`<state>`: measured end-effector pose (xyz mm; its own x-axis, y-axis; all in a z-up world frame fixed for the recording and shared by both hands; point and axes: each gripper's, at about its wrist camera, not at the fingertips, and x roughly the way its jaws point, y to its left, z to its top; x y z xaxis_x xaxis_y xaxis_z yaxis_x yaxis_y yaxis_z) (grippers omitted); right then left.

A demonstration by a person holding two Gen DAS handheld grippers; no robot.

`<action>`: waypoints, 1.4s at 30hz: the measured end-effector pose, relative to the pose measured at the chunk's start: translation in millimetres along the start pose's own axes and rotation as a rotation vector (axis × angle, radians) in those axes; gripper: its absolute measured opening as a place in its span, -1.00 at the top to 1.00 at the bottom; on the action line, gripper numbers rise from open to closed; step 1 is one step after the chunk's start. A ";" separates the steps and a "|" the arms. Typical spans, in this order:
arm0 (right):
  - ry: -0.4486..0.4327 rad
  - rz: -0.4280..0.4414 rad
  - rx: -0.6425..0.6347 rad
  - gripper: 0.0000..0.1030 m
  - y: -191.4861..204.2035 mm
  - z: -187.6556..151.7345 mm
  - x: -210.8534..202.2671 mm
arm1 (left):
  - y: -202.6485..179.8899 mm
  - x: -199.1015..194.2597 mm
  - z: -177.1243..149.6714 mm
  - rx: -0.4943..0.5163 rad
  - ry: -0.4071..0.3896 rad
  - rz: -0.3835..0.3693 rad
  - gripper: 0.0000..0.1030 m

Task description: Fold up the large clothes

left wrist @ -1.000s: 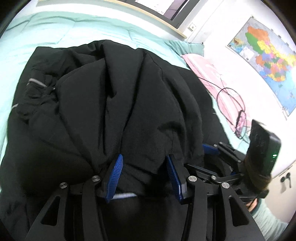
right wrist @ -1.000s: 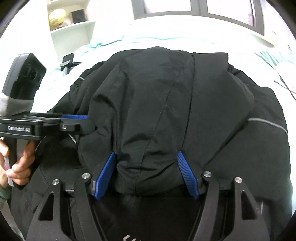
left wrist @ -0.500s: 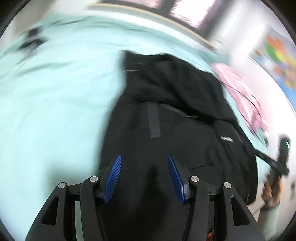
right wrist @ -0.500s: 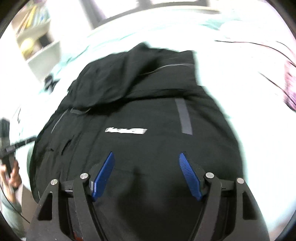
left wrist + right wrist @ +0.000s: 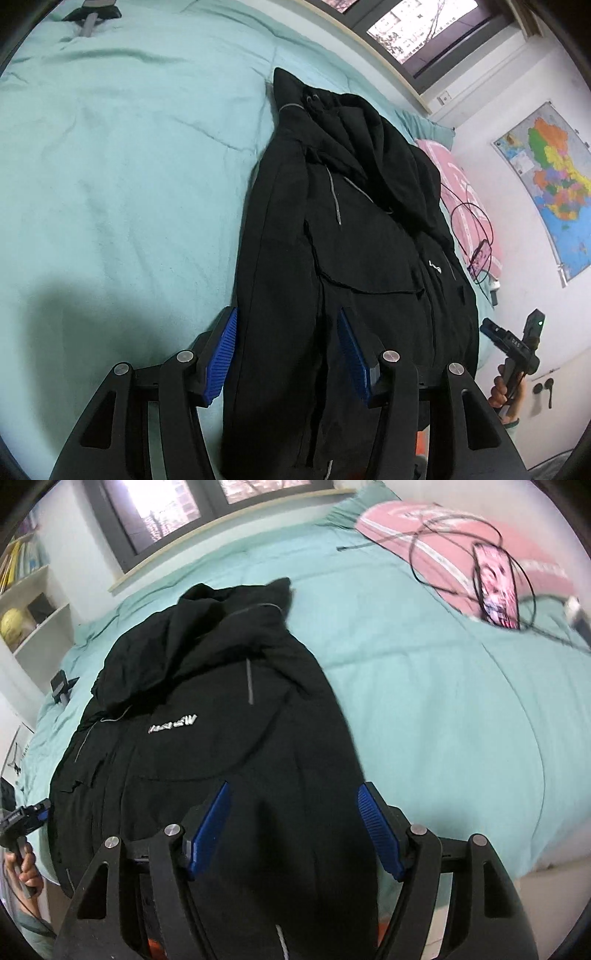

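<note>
Black jacket (image 5: 354,258) lying on bed (image 5: 129,166): soft, bulky, likely sagging; take the hem corners; left gripper (image 5: 288,354) and right gripper (image 5: 295,830) fingers standing released, having just been opening

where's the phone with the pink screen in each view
Left wrist: the phone lies far right of centre, small, on the pink pillow beyond the black jacket.
Right wrist: the phone lies upper right, large, on the pink pillow.
Shared landmark: the looped black cable around the phone.
</note>
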<state>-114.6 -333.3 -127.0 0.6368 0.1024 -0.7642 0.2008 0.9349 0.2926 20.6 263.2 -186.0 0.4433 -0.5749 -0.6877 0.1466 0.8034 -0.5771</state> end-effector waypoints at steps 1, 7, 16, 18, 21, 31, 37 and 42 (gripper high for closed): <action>0.005 0.009 0.014 -0.46 -4.2 -1.9 0.0 | -1.0 3.5 1.3 -0.003 0.007 0.004 -0.08; 0.099 0.069 0.059 -0.43 -18.8 -12.8 25.3 | -9.6 20.6 2.8 0.047 0.059 0.092 -0.08; 0.051 0.380 0.002 0.14 11.3 0.3 -16.8 | -53.6 -8.3 11.9 0.042 0.013 -0.465 -0.15; 0.066 0.432 0.029 0.14 8.6 0.4 -12.3 | -46.9 5.1 7.2 0.015 0.042 -0.444 -0.15; 0.159 0.353 0.066 0.14 0.4 -13.6 20.0 | -41.6 23.5 -14.5 0.028 0.093 -0.321 -0.15; 0.268 0.196 -0.034 0.13 6.3 -69.2 25.9 | -41.9 2.2 -69.0 0.094 0.148 -0.096 -0.01; 0.199 0.159 -0.067 0.72 22.7 -60.1 15.6 | -43.0 -12.2 -60.3 0.071 0.084 -0.047 0.78; 0.122 0.190 -0.105 0.72 42.7 -30.5 -13.0 | -44.4 -47.5 -25.6 0.060 -0.049 -0.163 0.81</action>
<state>-137.0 -284.4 -122.1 0.5594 0.3145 -0.7669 0.0033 0.9243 0.3815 -29.6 250.8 -139.0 0.4515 -0.6913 -0.5642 0.2723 0.7088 -0.6507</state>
